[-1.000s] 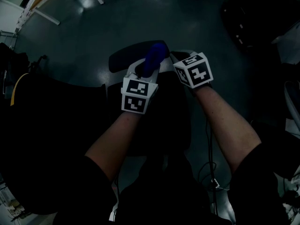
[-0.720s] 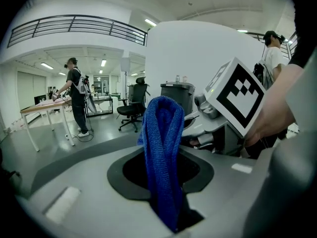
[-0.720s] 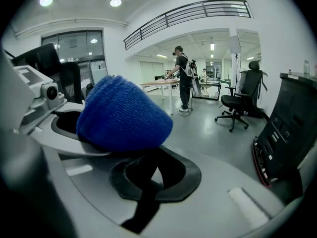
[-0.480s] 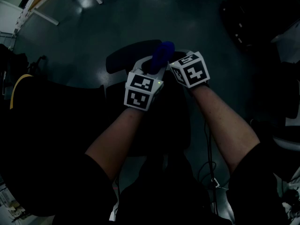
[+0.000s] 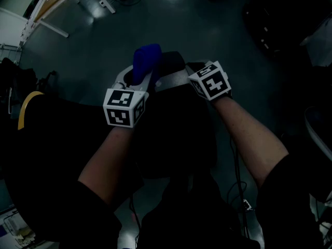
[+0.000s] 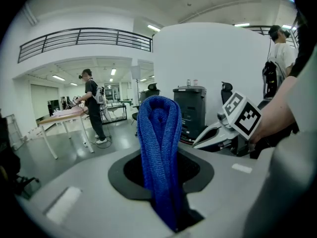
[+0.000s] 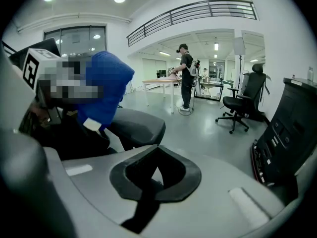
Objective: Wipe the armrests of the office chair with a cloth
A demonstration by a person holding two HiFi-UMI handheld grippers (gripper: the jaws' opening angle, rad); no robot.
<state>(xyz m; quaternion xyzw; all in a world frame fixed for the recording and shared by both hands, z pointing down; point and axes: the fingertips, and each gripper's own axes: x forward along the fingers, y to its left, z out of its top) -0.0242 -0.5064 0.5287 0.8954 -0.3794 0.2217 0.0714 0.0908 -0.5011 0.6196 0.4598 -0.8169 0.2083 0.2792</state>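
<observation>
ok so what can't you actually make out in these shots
- Whether the blue cloth touches the armrest: the head view is too dark, and the right gripper view hides the contact behind the cloth.
- Armrest, left gripper view: blocked by the cloth and the left gripper itself.
- That gripper's cube, right gripper view: partly under a mosaic patch.
- Any second armrest: lost in head-view darkness.

I hold two claws, my left claw (image 5: 136,81) and my right claw (image 5: 165,82). Each carries one black-and-white marker cube, so two cubes: the left cube (image 5: 124,107) and the right cube (image 5: 210,81). One blue knitted cloth (image 6: 159,143) stands in my left claw. One dark padded chair armrest (image 7: 136,125) lies ahead of my right claw, to its left. Farther beyond that claw I count one black office chair on castors (image 7: 241,103), one wooden-topped table with white legs (image 7: 158,82) and one standing person in dark clothes (image 7: 186,76).
</observation>
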